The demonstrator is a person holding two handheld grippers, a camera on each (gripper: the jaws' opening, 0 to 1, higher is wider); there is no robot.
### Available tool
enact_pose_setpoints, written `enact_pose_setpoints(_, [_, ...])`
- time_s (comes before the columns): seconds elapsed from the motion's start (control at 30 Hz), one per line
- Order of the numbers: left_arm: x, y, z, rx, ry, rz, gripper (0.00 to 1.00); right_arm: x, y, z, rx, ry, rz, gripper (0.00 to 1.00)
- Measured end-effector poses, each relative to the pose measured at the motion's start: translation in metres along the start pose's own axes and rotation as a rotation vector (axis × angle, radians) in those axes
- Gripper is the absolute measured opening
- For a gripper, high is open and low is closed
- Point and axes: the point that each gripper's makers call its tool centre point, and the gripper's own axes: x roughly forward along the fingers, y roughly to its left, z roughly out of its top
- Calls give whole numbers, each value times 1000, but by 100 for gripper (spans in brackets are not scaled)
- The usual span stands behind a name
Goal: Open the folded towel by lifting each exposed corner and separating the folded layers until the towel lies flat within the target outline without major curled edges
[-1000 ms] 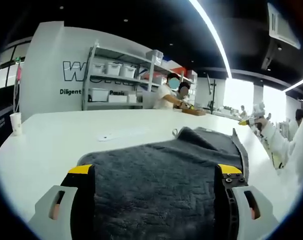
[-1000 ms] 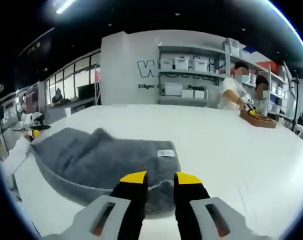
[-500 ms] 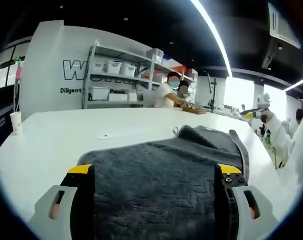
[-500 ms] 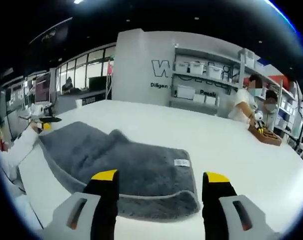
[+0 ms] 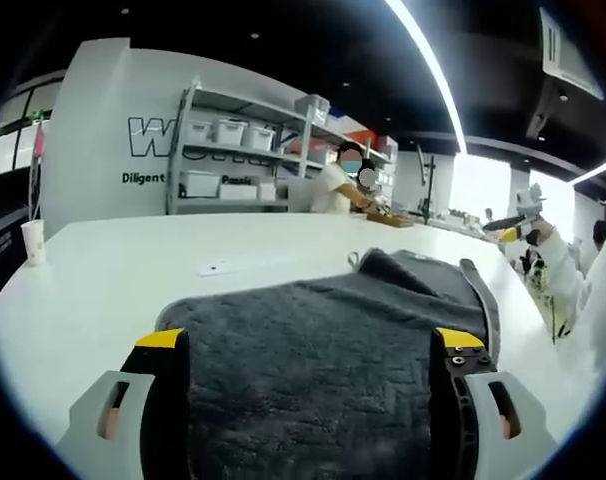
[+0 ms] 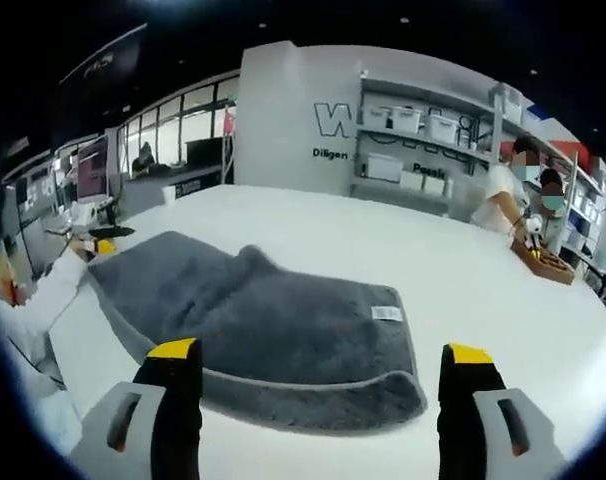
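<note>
In the left gripper view, the left gripper (image 5: 311,345) stands with its jaws spread wide, and the grey towel (image 5: 328,345) fills the gap between them, its near end running under the jaw tips. Whether the jaws touch the cloth I cannot tell; nothing is pinched between them. The towel lies on the white table (image 5: 133,265), stretching ahead and to the right of the jaws, where it rises in a soft hump (a fold, with a thick hem curving along its right side). Beyond the right jaw, at the far edge of the table, the right gripper (image 5: 510,229) is held up in a white sleeve (image 5: 558,275).

In the right gripper view, the right gripper (image 6: 323,360) is also wide open and holds nothing. The towel (image 6: 263,320) lies ahead of the jaws and between their lines, its near hem just beyond the tips, curling up slightly at the corner toward the right jaw. A small white label (image 6: 386,313) sits on top near that corner. A ridge crosses the cloth farther on. Past the left jaw, the left gripper (image 6: 105,240) rests at the towel's far end.

Two people (image 6: 528,195) work at a wooden tray beyond the right jaw, before shelves (image 6: 423,150) of white bins.
</note>
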Motion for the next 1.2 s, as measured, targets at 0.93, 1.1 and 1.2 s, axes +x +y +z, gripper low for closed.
enact_pose_setpoints(0.93, [21,95,2,-75,172,-100,88,8,20,-26,36,55,-5,99])
enact_pose_setpoints(1.1, [43,110,3,-105,185,-100,82,9,18,-24,41,56,-8,99])
enact_pose_setpoints(1.2, [58,118,-2,-69,237,-97,74,8,16,-23,43,56,-13,99])
